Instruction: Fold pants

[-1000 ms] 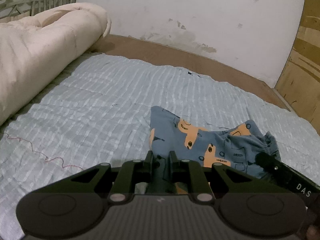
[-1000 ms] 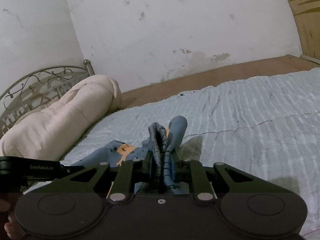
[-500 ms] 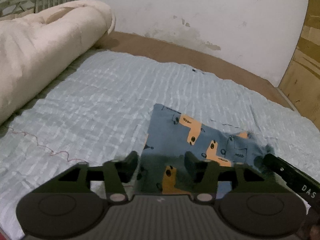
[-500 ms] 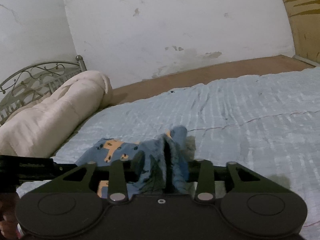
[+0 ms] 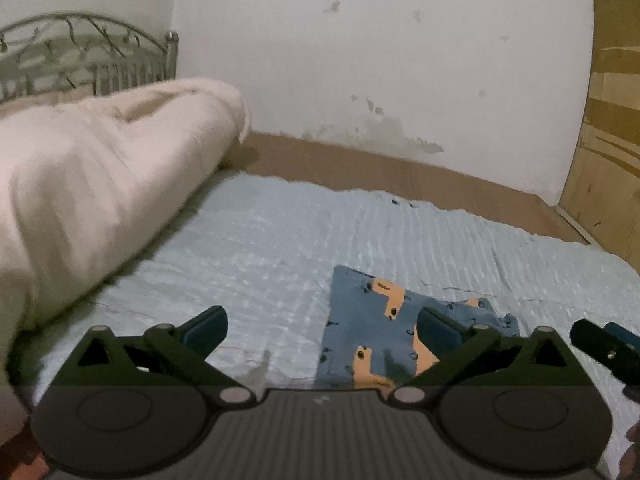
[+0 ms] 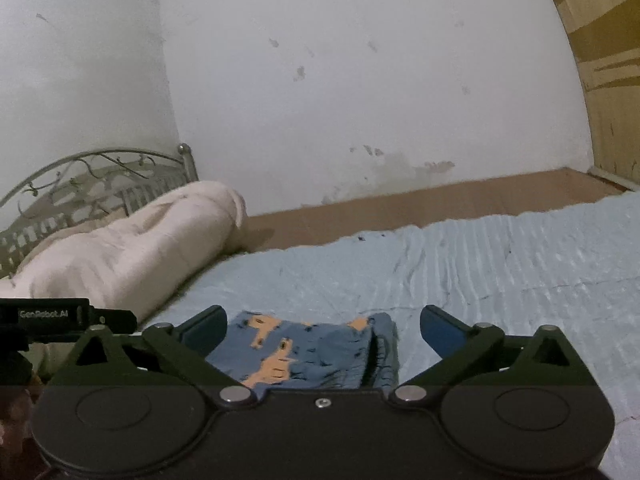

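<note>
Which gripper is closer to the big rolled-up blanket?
Left. The left gripper, jaws opening, has the rolled blanket close beside it on its left. The right gripper, jaws opening over the pants, sits beyond the left one, farther from the blanket.

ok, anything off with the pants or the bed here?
Pants lie folded on the sheet, but the waistband end is bunched and stands up, not flat. Both grippers' jaws are opening, clear of the cloth. Wall paint is stained and peeling near the bed.

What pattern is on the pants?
Blue pants with orange and dark prints, clearest in the left wrist view.
</note>
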The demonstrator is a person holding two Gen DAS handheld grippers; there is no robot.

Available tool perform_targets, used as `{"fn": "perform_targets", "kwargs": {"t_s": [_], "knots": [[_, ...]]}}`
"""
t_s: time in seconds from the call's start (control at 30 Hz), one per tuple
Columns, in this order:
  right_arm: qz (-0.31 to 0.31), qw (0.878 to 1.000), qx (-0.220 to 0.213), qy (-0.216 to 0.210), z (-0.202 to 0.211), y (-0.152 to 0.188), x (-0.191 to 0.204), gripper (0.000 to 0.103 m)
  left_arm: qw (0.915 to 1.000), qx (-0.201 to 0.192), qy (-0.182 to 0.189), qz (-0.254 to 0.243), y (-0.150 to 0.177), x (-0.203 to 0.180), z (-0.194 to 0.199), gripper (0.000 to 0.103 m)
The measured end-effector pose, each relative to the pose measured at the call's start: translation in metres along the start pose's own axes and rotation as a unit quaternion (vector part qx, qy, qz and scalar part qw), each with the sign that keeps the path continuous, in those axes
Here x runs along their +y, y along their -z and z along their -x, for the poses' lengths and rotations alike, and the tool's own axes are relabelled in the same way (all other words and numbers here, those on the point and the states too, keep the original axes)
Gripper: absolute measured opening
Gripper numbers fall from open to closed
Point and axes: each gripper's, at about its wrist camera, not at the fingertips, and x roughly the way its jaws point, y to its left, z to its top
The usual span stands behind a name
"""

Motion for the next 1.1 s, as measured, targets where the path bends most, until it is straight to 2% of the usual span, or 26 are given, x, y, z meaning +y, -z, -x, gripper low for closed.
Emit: {"fn": "perform_targets", "kwargs": {"t_s": [0.2,0.57,0.77,1.1], "knots": [[0.003,1.0,-0.014,-0.02,0.049,0.005,0.016,0.102,0.9995,-0.022,-0.008,-0.02,0.02,0.001,0.047,0.102],[0.039,0.999,-0.031,-0.006,0.132,0.036,0.038,0.102,0.9988,-0.041,0.005,-0.026,0.073,0.003,0.111,0.102],[0.048,0.998,-0.034,0.0,0.157,0.054,0.048,0.102,0.998,-0.043,0.002,-0.047,0.098,0.002,0.128,0.102],[0.055,0.998,-0.034,0.001,0.175,0.063,0.055,0.102,0.9986,-0.046,-0.005,-0.024,0.112,0.013,0.149,0.102]]}}
